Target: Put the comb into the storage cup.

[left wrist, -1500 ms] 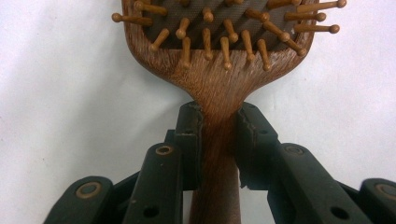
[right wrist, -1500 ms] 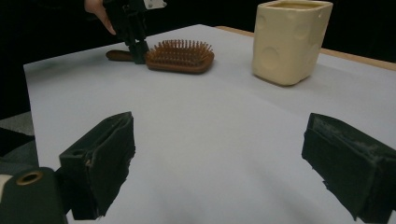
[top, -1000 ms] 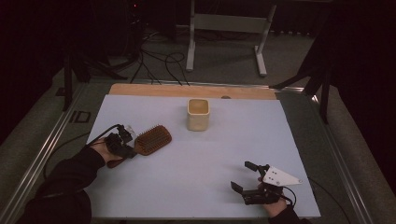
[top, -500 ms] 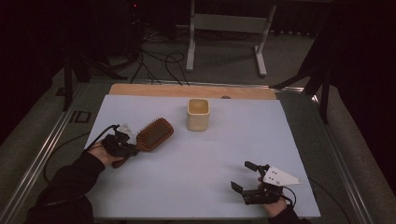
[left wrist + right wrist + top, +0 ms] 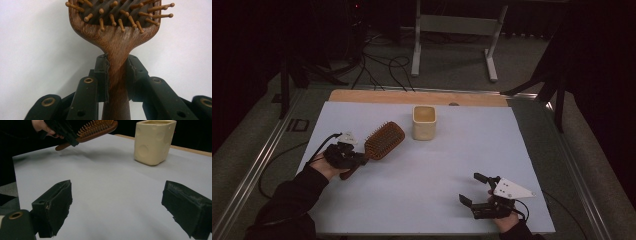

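A wooden hairbrush with a brown paddle head hangs a little above the white table cover at the left. My left gripper is shut on its handle, the two black pads pressing the narrow neck from both sides, bristles facing the camera. From the right gripper view the lifted hairbrush sits at the top left. A cream square cup stands upright near the back middle, and the same cup is ahead of my right gripper. That gripper rests open near the front right, nothing between its fingers.
The white cover spreads over the table, with a wooden strip along its far edge. Metal rails run along both sides. A stand's legs and loose cables lie on the floor beyond the table.
My left gripper has lifted the hairbrush and carried it toward the cup and slightly right. The right gripper has stayed where it was.
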